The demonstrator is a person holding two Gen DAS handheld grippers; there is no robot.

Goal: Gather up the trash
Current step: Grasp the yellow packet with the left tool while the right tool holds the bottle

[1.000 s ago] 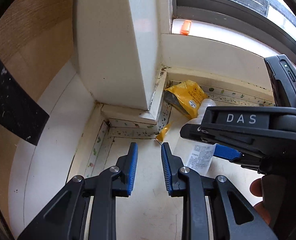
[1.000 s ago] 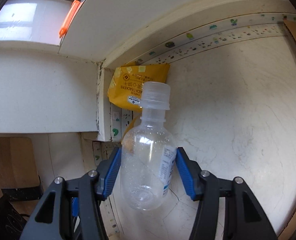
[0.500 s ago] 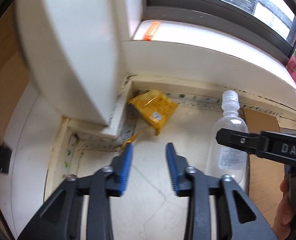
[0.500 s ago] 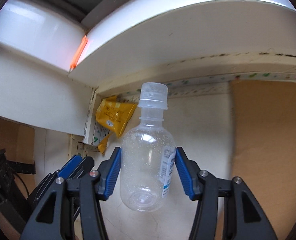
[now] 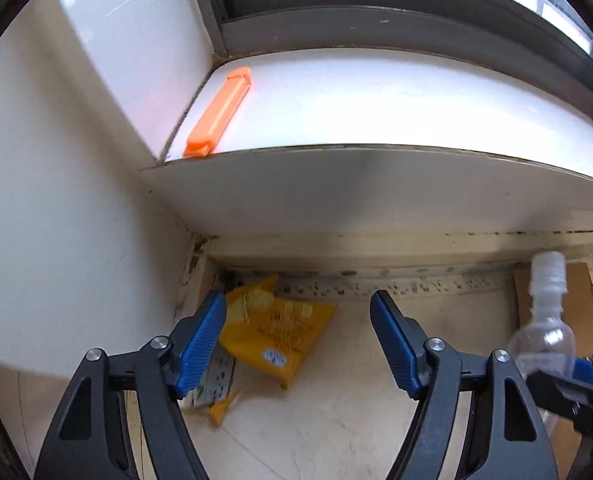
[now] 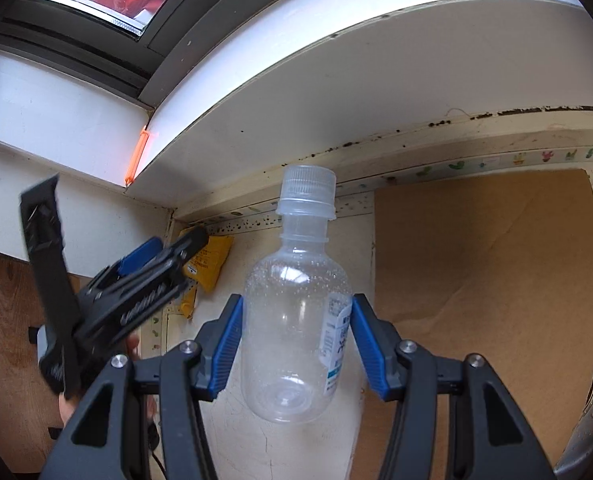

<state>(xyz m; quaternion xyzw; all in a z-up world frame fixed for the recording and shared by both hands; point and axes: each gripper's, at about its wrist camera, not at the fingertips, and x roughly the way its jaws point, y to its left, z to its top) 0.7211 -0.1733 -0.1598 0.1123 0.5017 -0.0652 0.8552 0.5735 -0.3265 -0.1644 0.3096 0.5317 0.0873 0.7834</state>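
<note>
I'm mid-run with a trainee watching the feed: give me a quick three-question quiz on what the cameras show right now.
1. True or false: the right gripper is shut on the clear bottle.
2. The yellow wrapper lies: A) on the sill, B) on the floor in the corner, C) between closed pads.
3. What colour is the clip on the window sill?

Key: 1 true. 2 B; the left gripper, whose jaws have just been opening, pinches nothing. 3 orange.

Nothing here reads clearly. The clear plastic bottle [image 6: 298, 320] carries a white label with blue print, too small and curved to make out. The yellow snack packet [image 5: 280, 340] shows print and a small barcode patch, all blurred.
</note>
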